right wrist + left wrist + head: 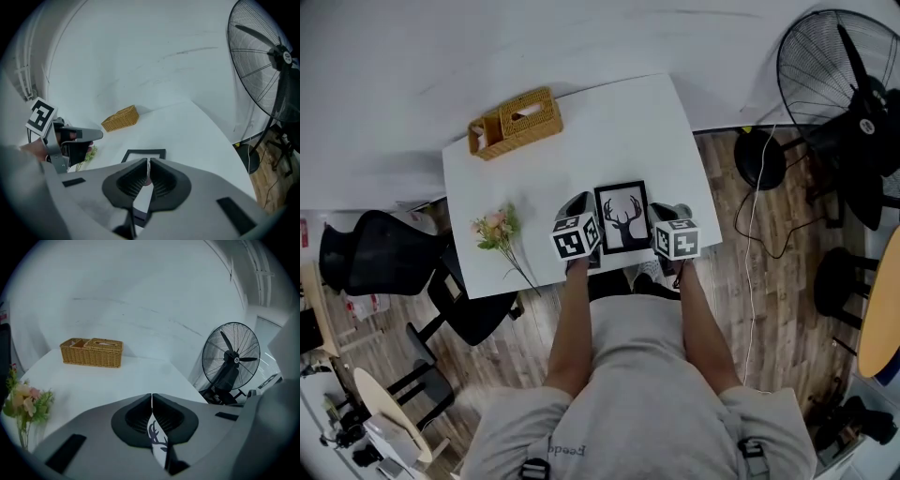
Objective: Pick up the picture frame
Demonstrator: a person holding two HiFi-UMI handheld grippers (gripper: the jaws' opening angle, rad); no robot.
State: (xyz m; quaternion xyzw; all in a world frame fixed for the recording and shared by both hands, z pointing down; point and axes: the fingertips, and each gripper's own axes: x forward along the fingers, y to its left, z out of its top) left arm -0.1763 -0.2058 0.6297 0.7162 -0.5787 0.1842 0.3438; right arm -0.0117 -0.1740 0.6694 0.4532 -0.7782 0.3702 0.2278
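Observation:
The picture frame (622, 217) is black with a white picture of a deer's head. It lies on the white table (609, 131) near the front edge. My left gripper (578, 202) is at the frame's left side and my right gripper (664, 212) at its right side. In the left gripper view the jaws (151, 397) are shut tip to tip, and a strip of the deer picture (157, 441) shows through the slit below them. The right gripper (148, 161) is also shut, with the frame's far edge (146, 152) just beyond it. Nothing shows between either pair of pads.
A wicker basket (517, 122) stands at the table's far left corner, and a small bunch of flowers (499, 230) lies to the left of the frame. A black floor fan (844, 84) stands to the right of the table and an office chair (384, 253) to its left.

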